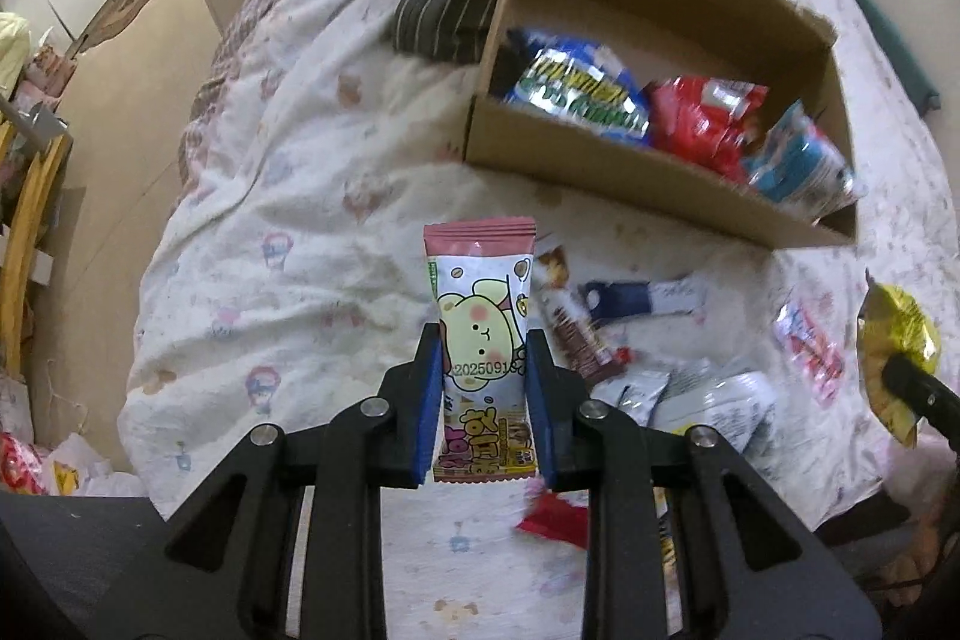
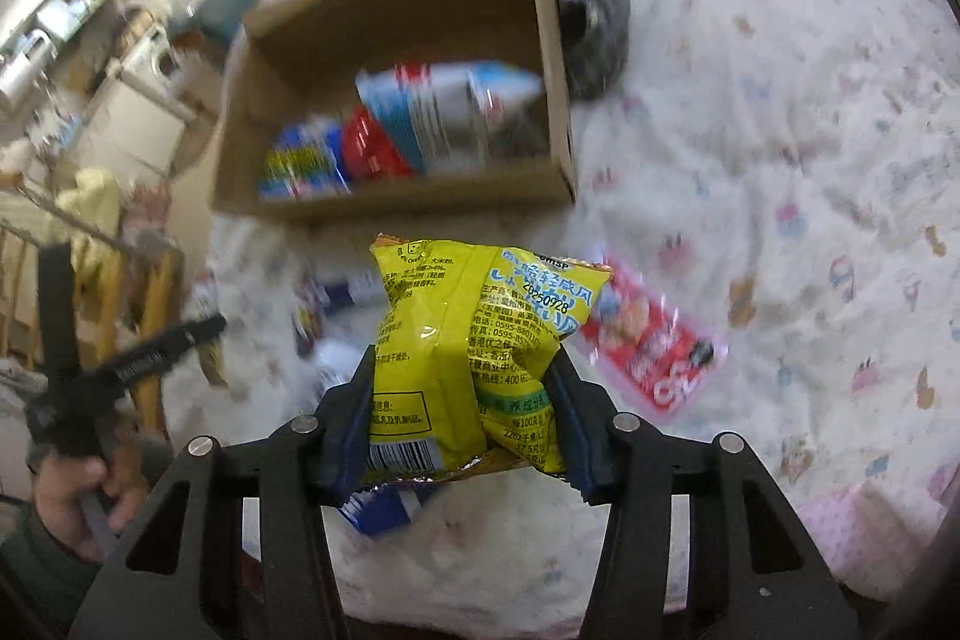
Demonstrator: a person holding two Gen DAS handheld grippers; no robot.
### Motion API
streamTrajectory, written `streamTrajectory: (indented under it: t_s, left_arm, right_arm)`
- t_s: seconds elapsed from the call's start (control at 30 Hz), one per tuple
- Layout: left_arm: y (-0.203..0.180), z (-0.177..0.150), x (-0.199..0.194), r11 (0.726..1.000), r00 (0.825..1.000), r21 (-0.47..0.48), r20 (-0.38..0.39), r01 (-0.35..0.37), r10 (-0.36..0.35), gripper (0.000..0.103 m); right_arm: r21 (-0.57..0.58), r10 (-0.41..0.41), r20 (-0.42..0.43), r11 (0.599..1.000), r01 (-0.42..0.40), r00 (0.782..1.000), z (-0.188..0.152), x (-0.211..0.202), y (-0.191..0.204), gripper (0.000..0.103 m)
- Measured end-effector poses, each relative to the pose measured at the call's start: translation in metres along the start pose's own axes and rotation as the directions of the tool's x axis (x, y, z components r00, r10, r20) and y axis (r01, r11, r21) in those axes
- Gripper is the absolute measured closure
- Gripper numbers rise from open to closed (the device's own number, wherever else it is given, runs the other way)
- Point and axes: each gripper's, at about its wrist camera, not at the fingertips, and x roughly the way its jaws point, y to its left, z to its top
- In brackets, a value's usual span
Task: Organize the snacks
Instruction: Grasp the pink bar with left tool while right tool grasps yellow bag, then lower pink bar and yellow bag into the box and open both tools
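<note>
Cardboard box (image 1: 606,163) on quilt (image 1: 288,232), loose packets (image 1: 618,304) before it. Left gripper (image 1: 485,370) clamps pink cartoon snack packet (image 1: 480,316); right gripper (image 2: 465,400) clamps yellow chip bag (image 2: 468,334), both held above quilt.

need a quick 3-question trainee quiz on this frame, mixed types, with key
1. True or false: the left gripper is open and holds nothing.
2. What does the right gripper hold? A) red packet B) yellow snack bag C) blue packet
3. Fill in: the cardboard box on the bed already holds ___ snack packs.

Key:
1. False; it is shut on the pink-topped cartoon snack packet.
2. B
3. three (blue-green, red, light blue)
</note>
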Motion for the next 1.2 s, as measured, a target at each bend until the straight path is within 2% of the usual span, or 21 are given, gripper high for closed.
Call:
streamTrajectory:
  t_s: [0.13,0.33,0.4,0.5,0.8,1.0,1.2]
  left_arm:
    - [-0.003,0.022,-0.008,0.999,0.999,0.021,0.043,0.027,-0.028,0.081]
    - [-0.028,0.057,-0.032,0.995,0.99,0.091,0.135,0.026,-0.039,0.081]
    - [-0.033,0.07,-0.034,0.994,0.989,0.105,0.144,0.023,-0.038,0.081]
    - [-0.04,0.091,-0.032,0.992,0.987,0.124,0.156,0.01,-0.029,0.081]
    - [-0.047,0.121,-0.01,0.988,0.987,0.153,0.162,-0.01,-0.015,0.081]
    - [-0.057,0.136,0.014,0.983,0.991,0.185,0.133,-0.005,-0.02,0.081]
    - [-0.071,0.149,0.025,0.975,0.987,0.224,0.155,-0.003,-0.033,0.081]
  right_arm:
    - [0.006,-0.004,0.038,1.0,0.004,0.999,0.02,-0.005,0.003,0.05]
    - [-0.006,-0.044,0.076,0.999,0.045,0.996,0.057,0.0,0.009,0.05]
    - [-0.037,-0.076,0.072,0.996,0.079,0.995,0.069,0.009,0.015,0.05]
    - [-0.059,-0.085,0.044,0.994,0.088,0.995,0.085,0.028,0.021,0.05]
    - [-0.112,-0.177,0.015,0.978,0.177,0.984,0.105,0.075,0.031,0.05]
    - [-0.079,-0.162,0.013,0.984,0.162,0.987,0.121,0.088,0.024,0.05]
    - [-0.022,-0.104,0.101,0.994,0.107,0.989,0.142,0.074,0.02,0.051]
